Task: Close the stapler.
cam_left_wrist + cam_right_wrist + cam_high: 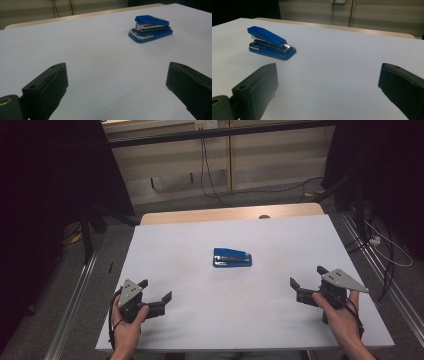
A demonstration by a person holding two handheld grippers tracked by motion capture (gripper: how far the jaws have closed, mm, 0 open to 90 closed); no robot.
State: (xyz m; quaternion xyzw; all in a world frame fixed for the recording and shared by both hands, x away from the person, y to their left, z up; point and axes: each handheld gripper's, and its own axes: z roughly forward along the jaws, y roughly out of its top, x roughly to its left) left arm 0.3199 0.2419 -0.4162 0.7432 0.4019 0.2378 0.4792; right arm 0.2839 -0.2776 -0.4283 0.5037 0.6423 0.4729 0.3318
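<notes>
A: On the white rectangular table top (pixel 200 330), mid-board, one small blue plastic stapler with chrome metal insides (pixel 232 257). Lying flat on its base, closed, nothing touching it.

B: Left gripper (pixel 157 290)?

A: Near the front left corner, held in the person's left hand (pixel 127 327). Jaws spread wide, nothing between them. Grey three-cornered plate (pixel 131 293) on top.

B: Right gripper (pixel 307 276)?

A: Near the front right edge, in the right hand (pixel 342 317). Jaws wide too, empty. Both grippers well apart from the stapler, one on each side.

B: Gripper views agree?

A: Yes. Left gripper view: stapler (pixel 150 28) ahead, towards the upper right, bare table between the black jaws. Right gripper view: stapler (pixel 270 43) upper left, hinged end nearer the camera. Pale wooden table edge (pixel 230 213) shows past the white board's far side.
</notes>
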